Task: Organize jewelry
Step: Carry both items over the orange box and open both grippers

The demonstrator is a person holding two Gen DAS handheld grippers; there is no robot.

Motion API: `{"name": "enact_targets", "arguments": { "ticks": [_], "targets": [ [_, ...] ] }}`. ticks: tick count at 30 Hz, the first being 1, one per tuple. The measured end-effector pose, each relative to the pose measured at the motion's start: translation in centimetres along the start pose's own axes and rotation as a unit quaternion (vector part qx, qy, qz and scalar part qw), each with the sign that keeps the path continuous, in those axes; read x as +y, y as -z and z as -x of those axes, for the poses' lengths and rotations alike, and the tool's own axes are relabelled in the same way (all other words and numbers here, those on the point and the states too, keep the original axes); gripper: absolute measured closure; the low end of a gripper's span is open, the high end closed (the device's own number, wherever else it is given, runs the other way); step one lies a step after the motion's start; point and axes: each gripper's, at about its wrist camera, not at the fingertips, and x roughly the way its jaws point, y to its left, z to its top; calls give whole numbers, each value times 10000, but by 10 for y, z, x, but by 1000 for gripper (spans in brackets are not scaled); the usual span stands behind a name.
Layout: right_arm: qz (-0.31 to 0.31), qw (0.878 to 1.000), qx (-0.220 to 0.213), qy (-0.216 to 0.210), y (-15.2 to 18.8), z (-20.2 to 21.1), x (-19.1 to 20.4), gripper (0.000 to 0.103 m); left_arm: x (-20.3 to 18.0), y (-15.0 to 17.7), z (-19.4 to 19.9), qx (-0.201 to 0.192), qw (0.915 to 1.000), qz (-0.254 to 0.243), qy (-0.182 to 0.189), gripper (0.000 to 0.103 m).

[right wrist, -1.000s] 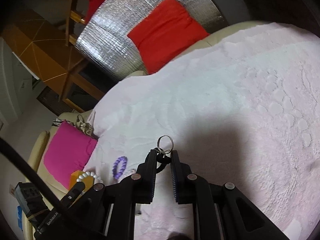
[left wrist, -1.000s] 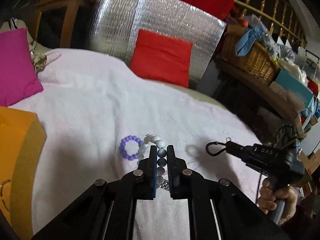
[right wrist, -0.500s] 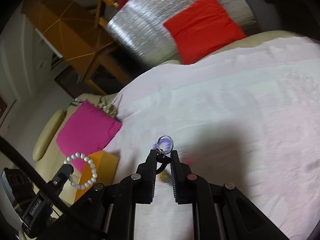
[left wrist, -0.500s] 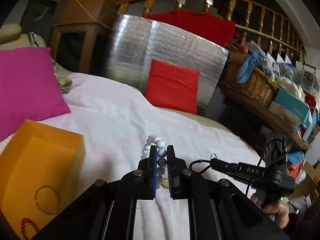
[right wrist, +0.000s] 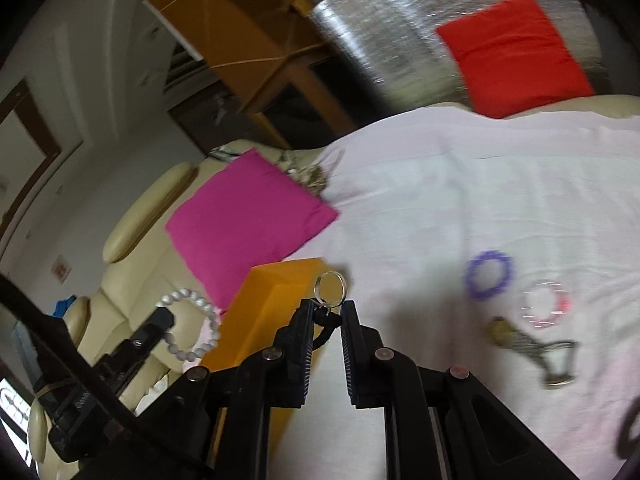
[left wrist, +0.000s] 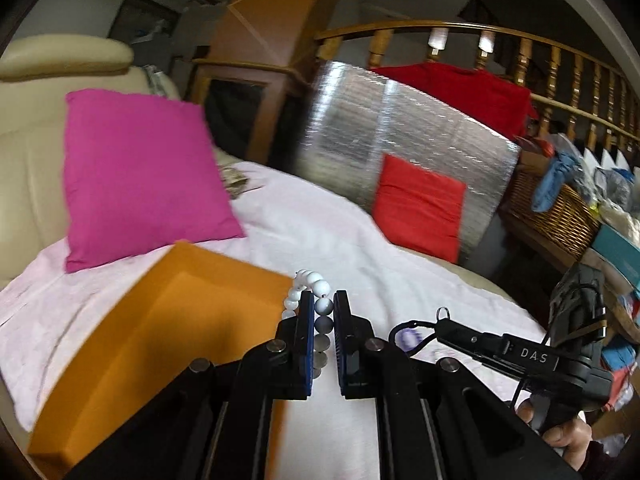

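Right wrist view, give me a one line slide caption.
Right tongs pinch a silver ring on a black cord near the orange box, bracelets lying on the pink blanket.

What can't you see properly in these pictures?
- Inside of the orange box: left wrist view shows only its walls; the left gripper covers the rest.
- White bead bracelet: its lower beads sit hidden between the fingers.
- Pink-and-white beaded bracelet and purple beaded bracelet: motion-blurred in the right wrist view.
- Black cord with the silver ring: where the right gripper pinches it is too dark to tell.
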Motion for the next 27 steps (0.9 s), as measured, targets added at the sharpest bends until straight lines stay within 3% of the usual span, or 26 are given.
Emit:
{"name": "enact_targets", "arguments": {
  "ticks": [6, 15, 21, 23, 25, 26, 27],
  "targets": [
    [238, 9992, 313, -35, -1, -52, 39, 88, 49, 7, -4, 331, 9975, 279, -554, 94],
    [715, 9907, 1085, 403, 5, -144, 81, 88, 98, 33, -37, 1389, 9814, 637, -1165, 94],
    [796, 9859, 1316, 658, 6, -179, 94, 84, 98, 33, -44, 1459, 9775, 607, -1394, 92],
    [721, 9869, 1285, 649, 3, -176, 92, 76, 93, 31, -44, 1401, 9774, 503, -1499, 74],
    [564, 9898, 1179, 567, -2, -168, 87, 58, 87, 29, -42, 1294, 9782, 428, -1570, 61],
    [492, 9919, 1052, 505, -4, -159, 83, 47, 84, 28, -39, 1247, 9785, 404, -1591, 61],
    [460, 9940, 867, 485, -7, -147, 78, 46, 78, 27, -37, 1162, 9790, 341, -1642, 61]
  ]
}}
